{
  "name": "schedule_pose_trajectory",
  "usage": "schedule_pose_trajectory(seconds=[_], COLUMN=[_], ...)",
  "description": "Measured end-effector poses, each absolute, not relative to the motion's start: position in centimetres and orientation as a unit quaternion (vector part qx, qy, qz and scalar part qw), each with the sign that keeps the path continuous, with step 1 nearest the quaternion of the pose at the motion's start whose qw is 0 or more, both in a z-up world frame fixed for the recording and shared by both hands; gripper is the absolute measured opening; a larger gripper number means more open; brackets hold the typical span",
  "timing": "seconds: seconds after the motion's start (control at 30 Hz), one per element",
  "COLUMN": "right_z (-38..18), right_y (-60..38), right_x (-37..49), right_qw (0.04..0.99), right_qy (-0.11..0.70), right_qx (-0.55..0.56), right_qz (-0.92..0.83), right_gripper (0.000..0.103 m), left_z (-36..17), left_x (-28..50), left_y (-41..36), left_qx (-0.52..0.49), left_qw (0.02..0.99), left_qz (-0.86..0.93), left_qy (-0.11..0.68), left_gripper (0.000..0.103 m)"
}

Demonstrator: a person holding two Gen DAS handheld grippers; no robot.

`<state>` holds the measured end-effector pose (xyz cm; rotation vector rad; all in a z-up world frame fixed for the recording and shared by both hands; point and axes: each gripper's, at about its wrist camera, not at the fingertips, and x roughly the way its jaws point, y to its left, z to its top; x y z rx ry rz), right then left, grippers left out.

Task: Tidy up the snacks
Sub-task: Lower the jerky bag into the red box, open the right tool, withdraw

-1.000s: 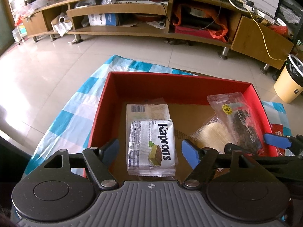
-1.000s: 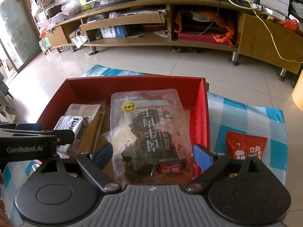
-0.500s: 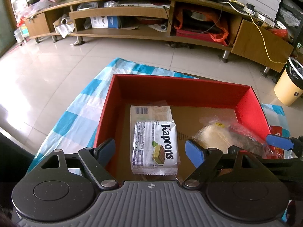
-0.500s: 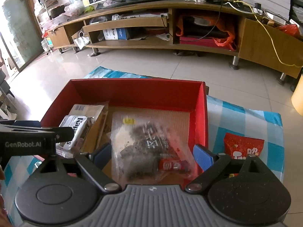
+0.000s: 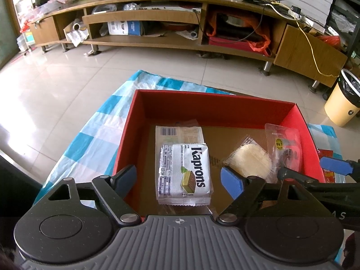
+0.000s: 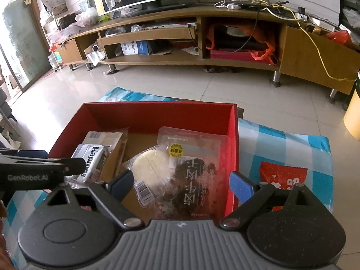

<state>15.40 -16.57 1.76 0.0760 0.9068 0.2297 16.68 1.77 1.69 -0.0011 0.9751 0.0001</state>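
A red box (image 5: 213, 108) (image 6: 157, 112) sits on a blue checked cloth (image 5: 94, 135). Inside lie a white Kaprons wafer pack (image 5: 184, 175) (image 6: 90, 164) on another flat pack (image 5: 180, 132), a clear pack of pale round wafers (image 5: 249, 162) (image 6: 148, 164) and a clear bag of dark dried snack (image 5: 284, 146) (image 6: 191, 168). My left gripper (image 5: 180, 177) is open above the Kaprons pack, empty. My right gripper (image 6: 181, 184) is open above the dark snack bag, not touching it. A red snack bag (image 6: 283, 177) lies on the cloth right of the box.
A long wooden TV cabinet (image 5: 180, 22) runs along the far wall across a tiled floor (image 5: 56, 85). A yellow waste bin (image 5: 344, 103) stands at the right. The cloth's edge lies just left of the box.
The dark snack bag was held up between my right gripper's fingers; it has dropped and now lies in the box. Both grippers have drawn back and up a little.
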Motion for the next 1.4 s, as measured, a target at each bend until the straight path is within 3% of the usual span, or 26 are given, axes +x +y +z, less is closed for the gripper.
schedule_pose_trajectory(seconds=[0.87,1.4], right_z=[4.6,1.9], right_y=[-15.1,-12.8], right_x=[10.1,6.1], right_qw=[0.896,0.863], right_qy=[0.413,0.466], right_qx=[0.04,-0.002], right_qz=[0.157,0.194], right_gripper=[0.092,0.092], left_z=[2.8,1.0], left_x=[11.8,8.7], left_y=[4.9,8.3], left_qx=[-0.025,-0.056], left_qw=[0.884,0.861], left_qz=[0.011,0.015], left_qy=[0.468,0.505], left_gripper=[0.093,0.094])
